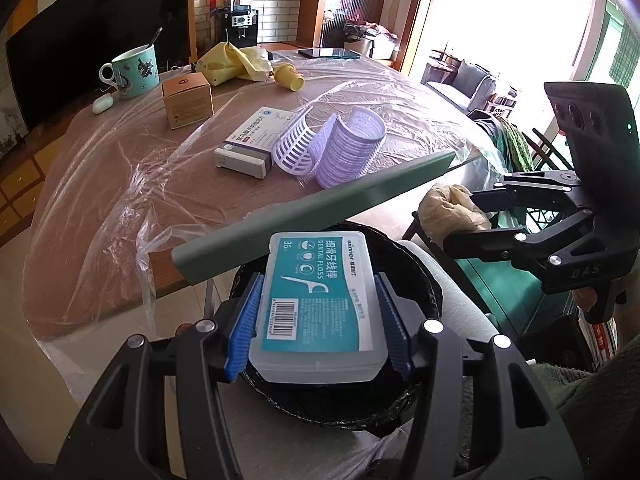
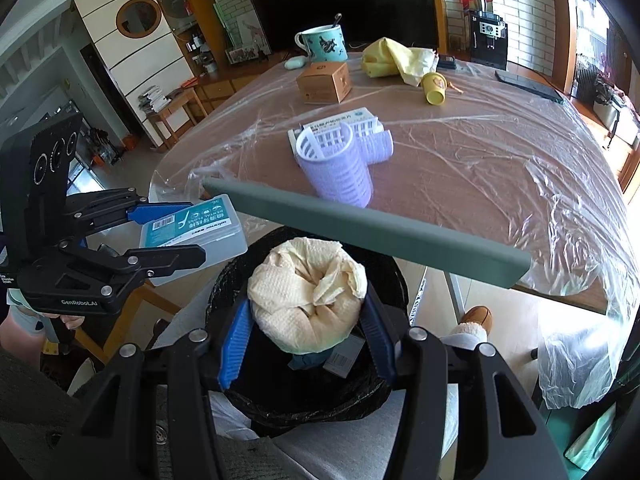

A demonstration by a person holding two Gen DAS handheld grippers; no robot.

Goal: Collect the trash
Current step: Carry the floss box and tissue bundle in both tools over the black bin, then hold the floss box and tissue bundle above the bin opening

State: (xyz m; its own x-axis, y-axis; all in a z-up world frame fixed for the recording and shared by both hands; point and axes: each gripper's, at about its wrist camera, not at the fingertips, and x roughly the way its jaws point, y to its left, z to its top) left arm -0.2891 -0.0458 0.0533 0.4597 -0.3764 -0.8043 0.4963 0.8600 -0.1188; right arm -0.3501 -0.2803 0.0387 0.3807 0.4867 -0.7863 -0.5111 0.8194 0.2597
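Note:
My left gripper [image 1: 320,312] is shut on a clear dental floss box [image 1: 320,300] with a teal label, held over the bin lined with a black bag [image 1: 424,292]. In the right wrist view the same floss box [image 2: 196,228] hangs left of the bin, in the left gripper [image 2: 176,232]. My right gripper [image 2: 306,332] is shut on a crumpled cream paper towel wad [image 2: 308,300] right above the black-lined bin [image 2: 380,384]. From the left wrist view the right gripper [image 1: 468,220] holds that wad [image 1: 448,210] at the right.
A grey-green chair back rail [image 2: 360,226] crosses between the bin and the plastic-covered table [image 2: 480,168]. On the table lie purple hair rollers [image 2: 340,168], a medicine box [image 1: 248,140], a brown carton [image 2: 324,82], a yellow cup [image 2: 434,88], a yellow cloth [image 2: 392,60] and a mug [image 2: 324,44].

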